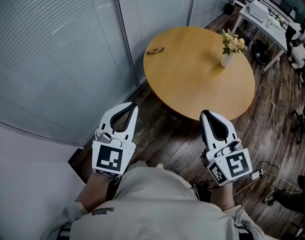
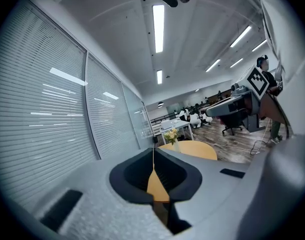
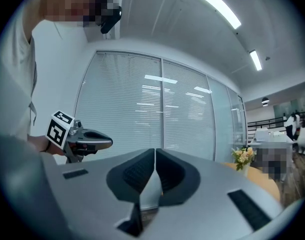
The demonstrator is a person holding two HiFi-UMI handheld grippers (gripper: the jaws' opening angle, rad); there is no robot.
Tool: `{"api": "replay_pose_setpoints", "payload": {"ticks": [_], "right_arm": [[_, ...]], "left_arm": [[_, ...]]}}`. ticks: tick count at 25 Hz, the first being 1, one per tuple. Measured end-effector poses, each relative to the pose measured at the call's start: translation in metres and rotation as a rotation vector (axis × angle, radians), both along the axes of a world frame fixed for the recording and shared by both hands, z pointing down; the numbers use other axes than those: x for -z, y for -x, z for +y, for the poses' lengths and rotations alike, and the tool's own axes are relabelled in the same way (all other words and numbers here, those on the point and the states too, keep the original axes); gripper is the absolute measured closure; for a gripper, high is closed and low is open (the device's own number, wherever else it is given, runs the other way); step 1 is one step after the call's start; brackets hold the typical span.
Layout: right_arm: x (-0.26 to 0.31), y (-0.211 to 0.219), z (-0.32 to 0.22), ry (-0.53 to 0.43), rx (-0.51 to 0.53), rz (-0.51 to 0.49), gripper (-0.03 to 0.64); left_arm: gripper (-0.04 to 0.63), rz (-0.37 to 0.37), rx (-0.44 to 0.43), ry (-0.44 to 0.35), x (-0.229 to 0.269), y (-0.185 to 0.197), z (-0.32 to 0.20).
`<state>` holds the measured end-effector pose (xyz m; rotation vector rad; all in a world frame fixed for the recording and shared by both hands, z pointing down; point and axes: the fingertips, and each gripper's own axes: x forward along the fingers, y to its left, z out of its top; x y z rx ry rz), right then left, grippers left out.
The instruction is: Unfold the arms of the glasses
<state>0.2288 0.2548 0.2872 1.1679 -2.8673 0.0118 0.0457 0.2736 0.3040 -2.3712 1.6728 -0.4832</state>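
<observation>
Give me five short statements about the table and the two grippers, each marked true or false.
1. The glasses lie on the round table. True.
2. The left gripper holds the glasses. False: it is shut on nothing, short of the table.
3. A vase of flowers stands on the table. True.
4. The right gripper has its jaws wide apart. False: they are together.
5. The vase touches the glasses. False: they sit at opposite sides of the table.

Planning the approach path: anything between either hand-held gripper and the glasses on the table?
Nothing visible. The glasses lie at the far left edge of the round table. Only floor and bare tabletop separate them from the left hand-held gripper and right hand-held gripper. The flower vase stands off to the right.
</observation>
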Motion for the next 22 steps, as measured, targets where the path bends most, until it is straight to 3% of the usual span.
{"api": "replay_pose_setpoints", "payload": {"ticks": [22], "right_arm": [[-0.014,-0.010,0.002,0.021,0.047,-0.026,0.583]], "left_arm": [[0.571,0.000,0.013,0.054,-0.015,-0.026,0.005]]}}
